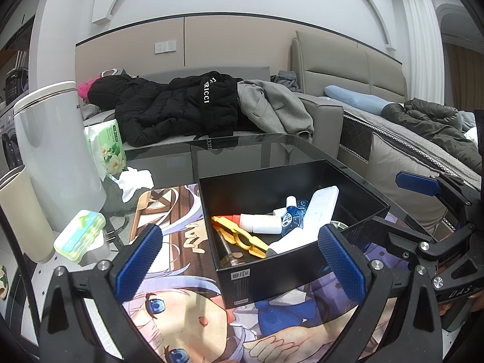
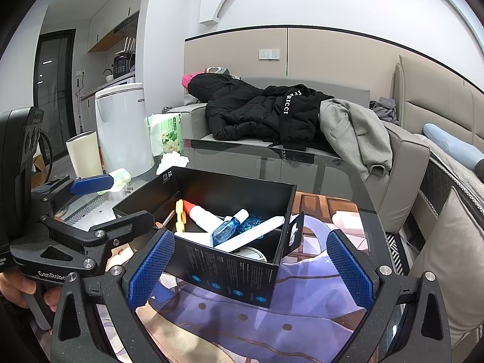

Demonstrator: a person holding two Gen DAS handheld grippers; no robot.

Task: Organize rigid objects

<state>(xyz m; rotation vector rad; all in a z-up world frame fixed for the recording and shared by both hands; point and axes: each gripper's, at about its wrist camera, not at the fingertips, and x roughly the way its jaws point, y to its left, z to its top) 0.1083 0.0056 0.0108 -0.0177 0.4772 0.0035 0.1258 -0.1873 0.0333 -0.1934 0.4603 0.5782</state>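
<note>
An open black box (image 1: 272, 275) stands on the printed mat on the glass table. Inside lie a yellow tool (image 1: 239, 237), a white tube with a red cap (image 1: 261, 222), a small blue bottle (image 1: 292, 213), a white flat case (image 1: 320, 208) and a glass vial (image 1: 231, 252). My left gripper (image 1: 240, 260) is open, its pads either side of the box's near corner, holding nothing. My right gripper (image 2: 251, 272) is open too, straddling the box's (image 2: 224, 272) other near wall. The blue bottle (image 2: 227, 227) and white case (image 2: 257, 233) show there.
A green and white small pack (image 1: 80, 233) rests on a white plug left of the mat. Behind it stand a beige cup (image 1: 21, 211), a white appliance (image 1: 57, 151), a tissue pack (image 1: 109, 148) and crumpled tissue (image 1: 133, 181). A sofa with coats (image 1: 181, 106) lies beyond the table.
</note>
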